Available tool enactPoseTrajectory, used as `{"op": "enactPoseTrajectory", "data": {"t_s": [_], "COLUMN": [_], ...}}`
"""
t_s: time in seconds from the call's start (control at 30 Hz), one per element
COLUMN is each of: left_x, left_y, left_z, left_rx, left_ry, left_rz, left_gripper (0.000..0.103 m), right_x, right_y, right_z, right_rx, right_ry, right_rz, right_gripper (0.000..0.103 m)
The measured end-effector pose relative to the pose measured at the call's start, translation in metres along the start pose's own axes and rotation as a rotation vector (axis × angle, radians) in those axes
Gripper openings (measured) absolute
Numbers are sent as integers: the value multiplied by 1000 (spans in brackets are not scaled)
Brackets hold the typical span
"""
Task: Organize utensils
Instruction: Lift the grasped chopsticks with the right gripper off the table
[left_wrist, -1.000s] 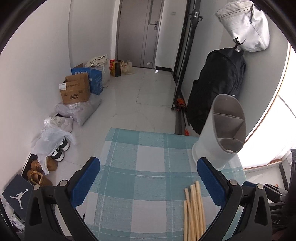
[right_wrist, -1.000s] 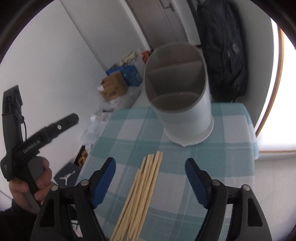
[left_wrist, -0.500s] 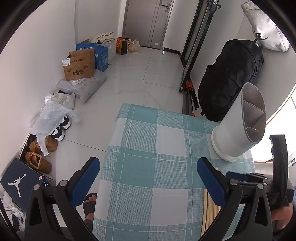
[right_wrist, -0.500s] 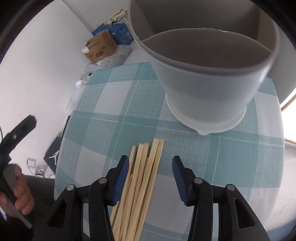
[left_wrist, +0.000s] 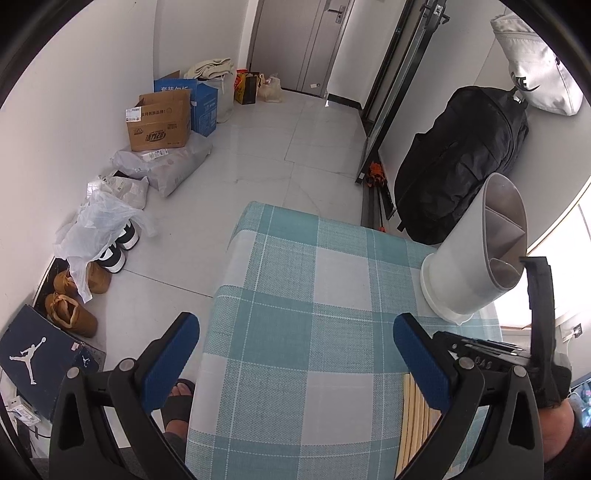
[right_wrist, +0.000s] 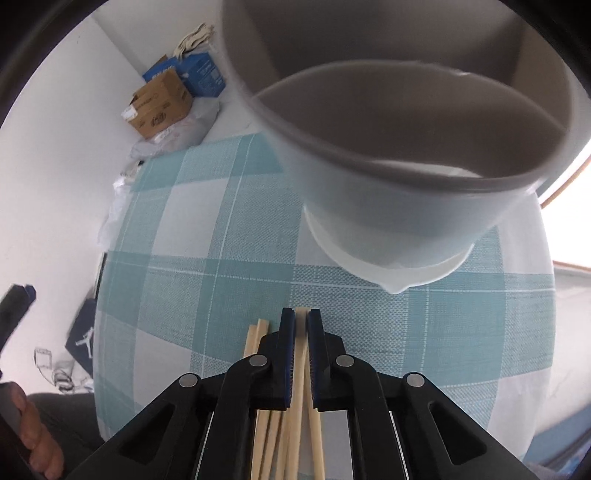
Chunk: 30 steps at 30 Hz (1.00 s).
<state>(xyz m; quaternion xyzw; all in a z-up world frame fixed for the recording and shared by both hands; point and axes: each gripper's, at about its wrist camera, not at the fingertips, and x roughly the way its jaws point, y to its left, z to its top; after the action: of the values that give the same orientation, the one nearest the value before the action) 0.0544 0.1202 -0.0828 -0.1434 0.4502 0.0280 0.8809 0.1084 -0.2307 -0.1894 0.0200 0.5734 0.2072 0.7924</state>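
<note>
Since half a second earlier, right tongs (right_wrist: 302, 325) were shut onto one pale wooden chopstick (right_wrist: 300, 373) before the grey holder (right_wrist: 406, 221); left tongs (left_wrist: 295, 354) are held wide, empty.

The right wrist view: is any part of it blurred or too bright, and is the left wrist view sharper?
Right wrist view: the holder looms close, its rim soft; window glare at the right edge; the chopsticks in the right gripper look sharp. Left wrist view: sharper, strongly curved, window washed out beside the holder.
</note>
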Motion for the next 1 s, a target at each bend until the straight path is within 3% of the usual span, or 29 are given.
{"op": "enactPoseTrajectory", "data": {"t_s": [0.33,0.63,0.87,1.0], "left_x": [10,28,37,43], "left_y": [-20,-60,-74,-76], "left_z": [-9,-56,-76,-81], "left_rx": [82,257,312,329], "left_ry": [48,251,324,347], "left_rz": [12,-22,50,137], "left_gripper": [102,102,102,102], "right_x": [-54,-104,-119,-127], "right_y": [-21,-34,-57,-60], "right_z": [-12,-33,-42,-50], "right_rx": [52,41,82,60], "right_ry": [-183,-375,-415,-435], "right_rz": [122,224,258,263], "right_gripper": [6,6,6,6]}}
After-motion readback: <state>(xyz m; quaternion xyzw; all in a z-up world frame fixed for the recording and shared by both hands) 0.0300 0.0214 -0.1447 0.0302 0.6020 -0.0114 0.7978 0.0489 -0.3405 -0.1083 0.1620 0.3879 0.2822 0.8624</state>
